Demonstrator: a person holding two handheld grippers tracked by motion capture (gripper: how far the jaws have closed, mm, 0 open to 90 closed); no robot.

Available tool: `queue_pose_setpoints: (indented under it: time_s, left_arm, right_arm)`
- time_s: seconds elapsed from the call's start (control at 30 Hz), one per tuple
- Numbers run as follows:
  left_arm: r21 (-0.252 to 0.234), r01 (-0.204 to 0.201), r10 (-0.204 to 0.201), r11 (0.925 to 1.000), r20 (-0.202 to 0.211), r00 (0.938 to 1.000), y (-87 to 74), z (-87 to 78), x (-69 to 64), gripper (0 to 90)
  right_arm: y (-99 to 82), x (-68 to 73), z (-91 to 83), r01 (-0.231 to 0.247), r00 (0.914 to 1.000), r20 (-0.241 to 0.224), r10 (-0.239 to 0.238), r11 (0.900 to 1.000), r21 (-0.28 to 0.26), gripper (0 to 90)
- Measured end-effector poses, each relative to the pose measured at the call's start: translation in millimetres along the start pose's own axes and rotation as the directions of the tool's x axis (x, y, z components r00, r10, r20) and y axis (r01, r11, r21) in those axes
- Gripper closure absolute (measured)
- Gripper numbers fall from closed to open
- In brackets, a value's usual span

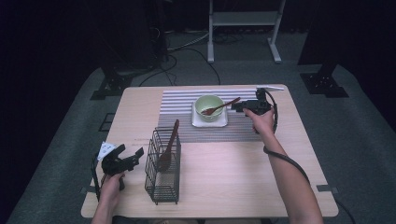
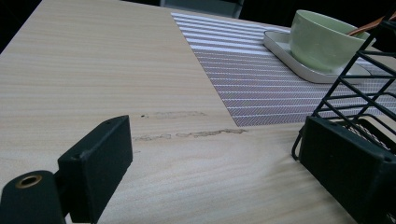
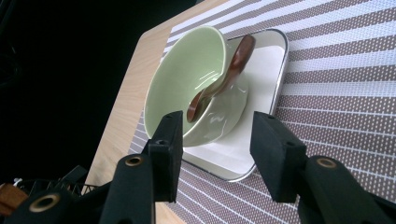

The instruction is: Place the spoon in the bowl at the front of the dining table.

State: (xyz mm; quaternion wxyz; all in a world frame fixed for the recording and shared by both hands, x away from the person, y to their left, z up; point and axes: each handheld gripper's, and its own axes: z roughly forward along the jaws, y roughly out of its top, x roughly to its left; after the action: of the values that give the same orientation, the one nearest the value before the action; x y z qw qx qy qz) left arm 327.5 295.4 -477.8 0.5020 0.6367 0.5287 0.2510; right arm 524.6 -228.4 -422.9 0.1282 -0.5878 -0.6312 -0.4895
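The room is dark, with a grey carpeted floor (image 1: 355, 140), black stands and loose cables behind the table, and a pale metal frame (image 1: 245, 21) at the back. The table (image 1: 224, 186) is a rectangle of light wood grain, smooth, with a few faint scuff marks near its middle. A woven mat (image 1: 187, 123) striped in white and brown lies along the far edge of the tabletop, centred. A black wire basket (image 1: 162, 179), tall and box-shaped, stands near the front left of the tabletop with a wooden spoon (image 1: 169, 144) upright in it.

On the mat sits a small square white tray (image 1: 198, 123) with rounded corners, and on the tray a glossy pale green bowl (image 1: 208, 107). A second brown wooden spoon (image 1: 219, 108) rests in the bowl, its scoop inside and its handle leaning over the rim toward the right edge of the tabletop.

The right gripper (image 1: 239, 106) is held level just beside that handle's tip; its jaws stand apart with nothing between them, as the right gripper view (image 3: 215, 149) shows. The left gripper (image 1: 132, 151) rests near the front left corner, just left of the basket, jaws wide apart and empty.
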Motion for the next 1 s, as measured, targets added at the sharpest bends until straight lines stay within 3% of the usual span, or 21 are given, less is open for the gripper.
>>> queue_pose_setpoints:
  time_s: [0.57, 1.0]
  left_arm:
    - [0.003, -0.005, 0.005, 1.0, -0.001, 1.0, 0.1, 0.1, -0.4, 9.0]
    - [0.001, -0.003, 0.003, 1.0, -0.002, 1.0, 0.0, 0.1, -0.4, 9.0]
  right_arm:
    - [-14.1, 1.2, -8.2, 0.041, 0.9991, -0.011, -0.04, 0.9989, 0.024, 37.8]
    - [-28.8, -3.4, -12.2, 0.063, 0.998, -0.007, -0.063, 0.9937, 0.093, 32.0]
